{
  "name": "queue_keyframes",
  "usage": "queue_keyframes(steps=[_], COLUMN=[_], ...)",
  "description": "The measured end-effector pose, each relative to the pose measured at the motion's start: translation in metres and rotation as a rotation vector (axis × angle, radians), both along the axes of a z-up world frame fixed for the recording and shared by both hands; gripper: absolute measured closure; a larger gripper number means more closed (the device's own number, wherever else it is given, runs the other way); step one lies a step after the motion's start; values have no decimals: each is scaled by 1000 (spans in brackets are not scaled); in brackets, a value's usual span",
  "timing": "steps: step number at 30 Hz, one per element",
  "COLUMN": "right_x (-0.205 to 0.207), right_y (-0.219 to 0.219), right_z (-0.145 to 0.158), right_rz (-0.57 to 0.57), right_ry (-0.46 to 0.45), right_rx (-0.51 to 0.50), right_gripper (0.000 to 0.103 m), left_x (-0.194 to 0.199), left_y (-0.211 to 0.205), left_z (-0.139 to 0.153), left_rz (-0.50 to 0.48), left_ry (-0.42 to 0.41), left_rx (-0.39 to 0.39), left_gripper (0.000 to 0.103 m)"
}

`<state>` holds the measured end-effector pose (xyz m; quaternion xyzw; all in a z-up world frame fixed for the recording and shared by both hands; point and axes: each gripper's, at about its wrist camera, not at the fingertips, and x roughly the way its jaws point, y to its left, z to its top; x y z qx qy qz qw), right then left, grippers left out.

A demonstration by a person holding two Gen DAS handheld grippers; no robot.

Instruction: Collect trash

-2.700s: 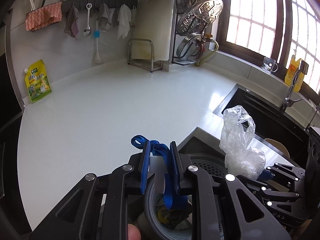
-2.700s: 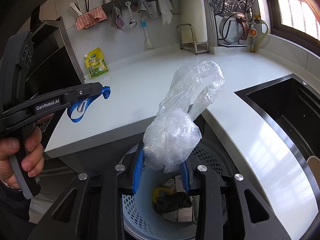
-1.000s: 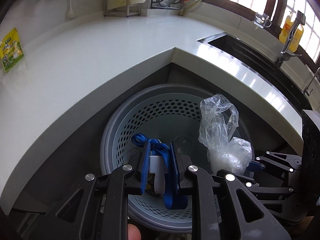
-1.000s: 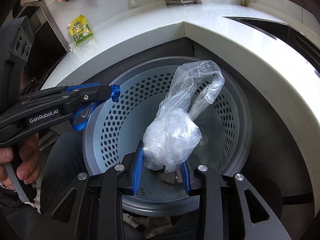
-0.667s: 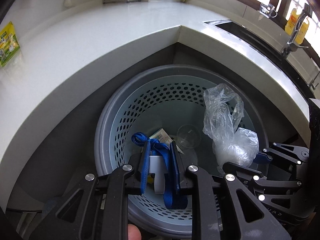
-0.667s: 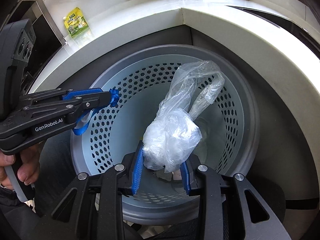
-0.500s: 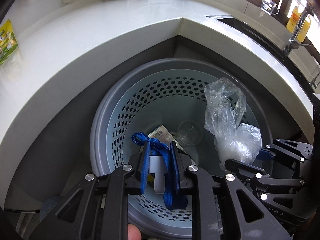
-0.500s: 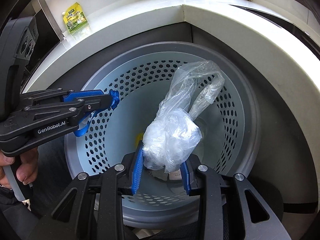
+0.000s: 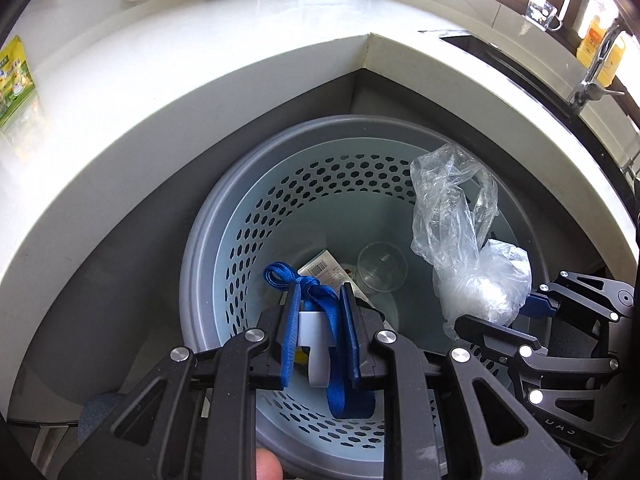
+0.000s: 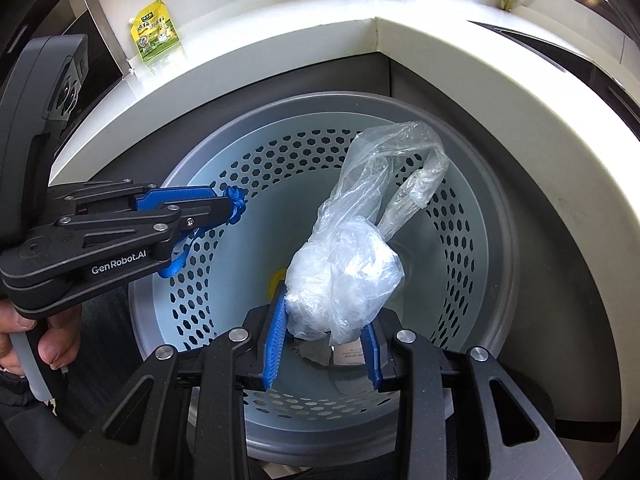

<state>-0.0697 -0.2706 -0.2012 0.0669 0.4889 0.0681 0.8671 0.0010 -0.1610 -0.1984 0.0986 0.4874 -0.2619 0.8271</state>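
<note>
Trash bin (image 10: pixel 472 216) lies directly below both grippers — right gripper (image 10: pixel 324 344) pinching the plastic bag (image 10: pixel 352 264), left gripper (image 9: pixel 320 320) clamped on a blue strap (image 9: pixel 320 300) — so either drops straight in.

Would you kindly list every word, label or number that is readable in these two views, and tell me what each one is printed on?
"GenRobot.AI": white lettering on the side of the left claw, seen from the right wrist.
Green pouch on the counter: printed text, too small to read.
Barcode label in the bin: bars show, digits unreadable.
White paper under the right claw: print too small to read.
</note>
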Motion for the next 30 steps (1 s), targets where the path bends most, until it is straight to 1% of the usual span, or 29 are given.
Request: queue_keyframes(steps=[2, 3, 4, 5, 6, 7, 8, 10, 11, 13, 15, 16, 20, 22, 24, 25, 28, 30], right_x=[0, -1, -1, -1, -2, -1, -2, -3, -4, -5, -5, -5, -8, -8, -10, -11, -13, -14], right_y=[1, 1, 0, 1, 1, 2, 2, 3, 3, 4, 5, 5, 5, 7, 9, 10, 12, 14], right_z=[0, 0, 1, 1, 2, 2, 2, 3, 4, 5, 6, 6, 8, 10, 12, 14, 18, 21], right_rz=[1, 0, -1, -2, -2, -2, -3, -6, -7, -7, -7, -6, -10, -14, -11, -11, -7, -11], right_ry=[1, 2, 1, 0, -1, -1, -2, -8, -11, -16, -16, -14, -23, -30, -37, -40, -54, -59], right_rx=[-3, -4, -5, -7, -8, -10, -14, -20, -24, -37, -44, -46, -51, -66, -77, -81, -89, -95], right_gripper=[70, 70, 70, 70, 69, 66, 63, 49, 46, 32, 29, 25, 21, 13, 9, 9, 9, 9], left_x=[0, -1, -1, -1, -1, -2, -2, -2, -2, -3, -4, -4, -6, -8, -10, -12, -15, -17], left_y=[1, 2, 3, 4, 4, 5, 6, 8, 8, 10, 11, 11, 13, 15, 16, 18, 22, 25], left_z=[1, 1, 1, 2, 3, 4, 6, 8, 9, 12, 14, 15, 20, 24, 29, 32, 41, 46], left_rz=[2, 4, 5, 6, 11, 22, 28, 28, 29, 38, 39, 38, 41, 47, 57, 61, 73, 78], left_ry=[-1, -1, 0, 0, -7, -19, -25, -23, -26, -34, -35, -35, -47, -55, -67, -76, -98, -108], left_rx=[-2, -2, -4, -11, -11, -6, -9, -14, -14, -19, -28, -30, -35, -34, -32, -32, -28, -25], left_gripper=[83, 81, 73, 68, 57, 49, 48, 46, 43, 29, 27, 25, 22, 19, 15, 12, 8, 7])
